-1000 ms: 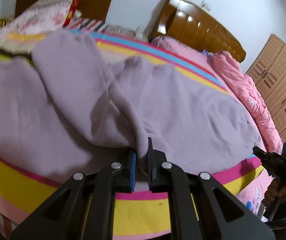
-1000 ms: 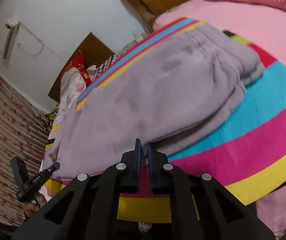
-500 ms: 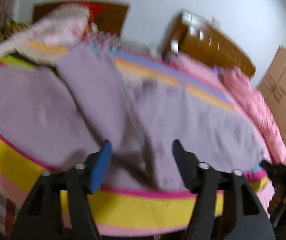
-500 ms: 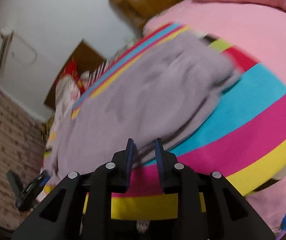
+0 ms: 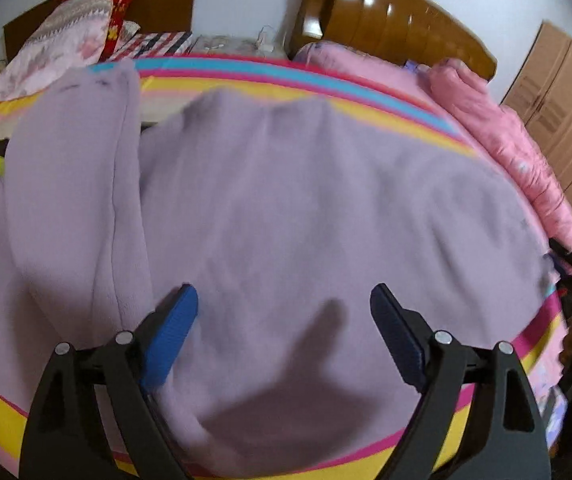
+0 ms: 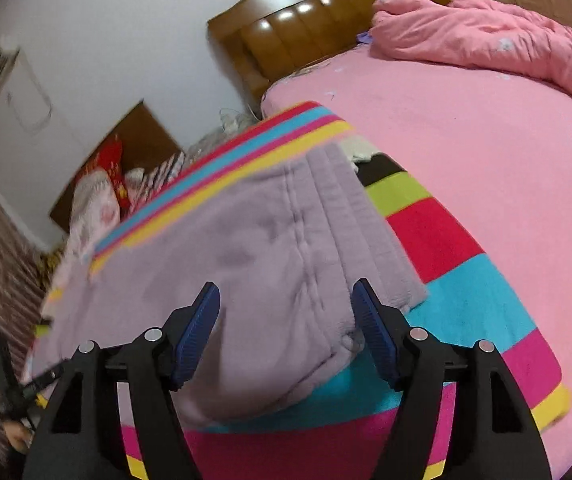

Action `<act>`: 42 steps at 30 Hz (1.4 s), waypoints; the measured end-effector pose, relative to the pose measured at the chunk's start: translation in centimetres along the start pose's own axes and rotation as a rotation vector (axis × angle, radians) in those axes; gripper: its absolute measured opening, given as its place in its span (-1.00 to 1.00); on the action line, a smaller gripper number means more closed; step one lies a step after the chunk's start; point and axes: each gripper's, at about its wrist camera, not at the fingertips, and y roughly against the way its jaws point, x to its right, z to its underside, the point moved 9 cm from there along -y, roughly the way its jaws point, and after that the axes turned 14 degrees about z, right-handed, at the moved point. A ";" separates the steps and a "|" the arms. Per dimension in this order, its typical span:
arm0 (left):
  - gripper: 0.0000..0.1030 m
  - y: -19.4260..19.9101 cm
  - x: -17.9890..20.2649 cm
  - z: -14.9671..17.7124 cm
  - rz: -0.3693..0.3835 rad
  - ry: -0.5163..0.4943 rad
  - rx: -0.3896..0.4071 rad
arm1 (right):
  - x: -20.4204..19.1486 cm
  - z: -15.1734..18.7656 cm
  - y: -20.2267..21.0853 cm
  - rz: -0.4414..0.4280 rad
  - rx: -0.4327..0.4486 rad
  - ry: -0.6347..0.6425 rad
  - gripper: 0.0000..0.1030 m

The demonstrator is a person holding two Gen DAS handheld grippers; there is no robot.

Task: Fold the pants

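Note:
Lilac fleece pants (image 5: 286, 184) lie spread on a striped blanket (image 5: 414, 108), with one leg folded over along the left (image 5: 74, 184). My left gripper (image 5: 283, 304) hovers over the near edge of the cloth. Its jaws are opening wide and the fabric lies flat below, unpinched. In the right wrist view the waistband end (image 6: 350, 216) of the pants (image 6: 246, 264) points away. My right gripper (image 6: 285, 296) hangs above the near hem with its jaws opening and nothing pinched between the pads. The left gripper (image 6: 4, 364) shows faintly at the lower left.
The blanket (image 6: 458, 312) covers a pink bed sheet (image 6: 486, 128). A bunched pink quilt (image 6: 498, 40) lies by the wooden headboard (image 6: 318, 12). Pillows (image 5: 66, 36) are stacked at the far left and a wardrobe (image 5: 566, 112) stands at the right.
Both grippers were shut on the near edge of the pants a second ago. Both have let the fabric go, opened, and moved forward over the cloth.

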 end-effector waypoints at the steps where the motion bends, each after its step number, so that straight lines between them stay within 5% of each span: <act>1: 0.81 -0.2 0.0 0.1 -0.012 -0.016 -0.016 | 0.1 0.1 0.1 0.016 -0.002 0.014 0.27; 4: 0.94 -1.0 0.4 0.4 -0.035 -0.072 -0.046 | -0.4 -0.8 1.5 0.085 0.016 0.019 0.26; 7: 0.96 -1.3 0.6 0.8 -0.080 -0.103 -0.048 | -3.3 -1.8 2.7 0.050 0.077 0.097 0.32; 10: 0.97 -1.3 0.8 0.9 -0.121 -0.140 -0.056 | -5.4 0.2 0.3 0.051 -0.008 0.188 0.41; 14: 0.96 0.3 0.9 0.6 -0.030 -0.112 -0.040 | -5.1 2.1 -1.7 0.145 -0.064 0.257 0.44; 18: 0.96 6.1 -0.3 -0.7 0.084 -0.070 0.137 | -5.5 0.9 -0.1 0.160 -0.056 0.204 0.44; 21: 0.96 10.1 -4.5 -1.4 0.014 -0.012 0.246 | -7.3 -0.8 1.4 0.117 0.012 0.180 0.44; 27: 0.96 18.4 -20.5 0.7 -0.156 0.378 0.433 | -23.8 -1.1 2.0 -0.189 0.026 0.458 0.44; 32: 0.96 23.4 -31.0 2.4 -0.311 0.524 0.500 | -44.7 3.4 2.0 -0.555 -0.029 0.824 0.39; 35: 0.96 25.7 -36.4 3.4 -0.340 0.622 0.525 | -56.8 8.3 1.3 -0.718 -0.100 1.066 0.30; 39: 0.93 27.2 -41.2 3.7 -0.304 0.696 0.560 | -69.9 15.4 -0.6 -0.805 -0.226 1.289 0.21; 42: 0.89 27.3 -43.0 4.4 -0.294 0.719 0.550 | -75.8 19.3 -2.0 -0.828 -0.269 1.366 -0.01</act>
